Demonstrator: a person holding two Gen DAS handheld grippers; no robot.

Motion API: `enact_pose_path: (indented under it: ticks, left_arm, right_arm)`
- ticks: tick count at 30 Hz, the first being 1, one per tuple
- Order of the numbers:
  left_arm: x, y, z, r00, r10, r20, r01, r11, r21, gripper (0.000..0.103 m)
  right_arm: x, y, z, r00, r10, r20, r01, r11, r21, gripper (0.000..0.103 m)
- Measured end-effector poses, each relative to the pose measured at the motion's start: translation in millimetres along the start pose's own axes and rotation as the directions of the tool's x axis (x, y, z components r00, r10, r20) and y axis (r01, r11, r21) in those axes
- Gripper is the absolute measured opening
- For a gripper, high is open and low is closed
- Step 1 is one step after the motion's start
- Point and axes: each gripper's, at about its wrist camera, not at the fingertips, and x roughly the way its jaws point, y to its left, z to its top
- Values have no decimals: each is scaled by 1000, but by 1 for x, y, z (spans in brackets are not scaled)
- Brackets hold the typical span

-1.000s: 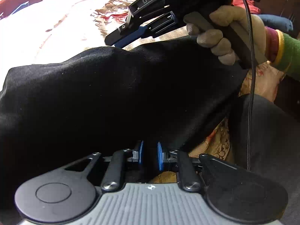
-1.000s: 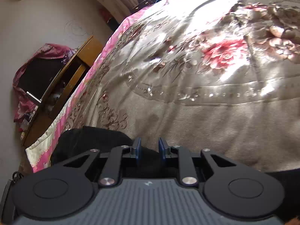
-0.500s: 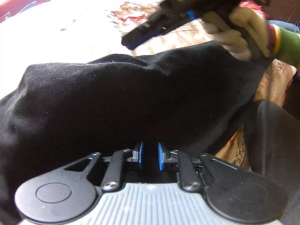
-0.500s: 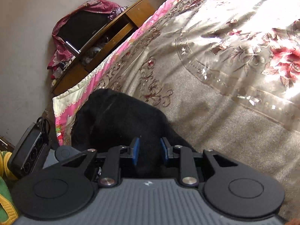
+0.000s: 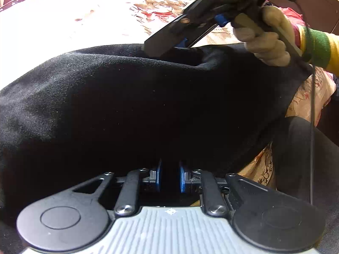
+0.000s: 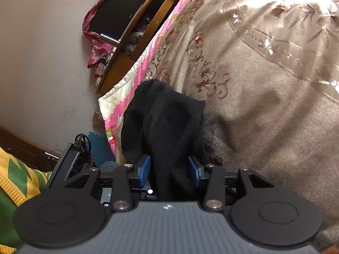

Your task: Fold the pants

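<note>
The black pants [image 5: 135,110] lie spread over the floral bedspread [image 5: 110,19] and fill the left wrist view. My left gripper [image 5: 169,176] is shut on their near edge, blue pads close together with cloth between. My right gripper [image 5: 180,44] shows in that view at the pants' far edge, held by a gloved hand [image 5: 264,40]. In the right wrist view my right gripper [image 6: 169,170] has its blue pads apart, with a bunched fold of the pants [image 6: 167,127] lying between them. The cloth hangs over the bed's edge.
The bed's pink border [image 6: 161,42] runs along the left in the right wrist view. Beyond it stand a wooden cabinet [image 6: 135,40] with a pink bag [image 6: 99,42], and a wall. A sleeve in green and yellow [image 6: 14,180] is near left. A dark-clothed knee [image 5: 300,152] is at right.
My right gripper has swung down to the pants' far edge and its pads have spread wider around the cloth. My left gripper has kept its hold and barely moved.
</note>
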Motion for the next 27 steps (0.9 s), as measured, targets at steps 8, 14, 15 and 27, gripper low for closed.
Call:
enact_pose_path:
  ticks: [8, 14, 15, 27]
  left_arm:
    - [-5, -5, -3, 1000, 10, 3, -10, 1000, 18, 33]
    - [-5, -12, -7, 1000, 11, 13, -12, 1000, 29, 36]
    - [-5, -12, -8, 1000, 13, 14, -13, 999, 32, 36]
    - [-11, -4, -10, 1000, -7, 25, 7, 1000, 11, 36]
  right_arm:
    - [24, 37, -5, 982, -176, 62, 186, 943, -275, 50]
    - [29, -5, 22, 987, 76, 144, -76, 997, -7, 50]
    - [29, -1, 23, 983, 107, 151, -106, 994, -14, 50]
    - [61, -22, 27, 998, -62, -5, 62, 997, 42, 51]
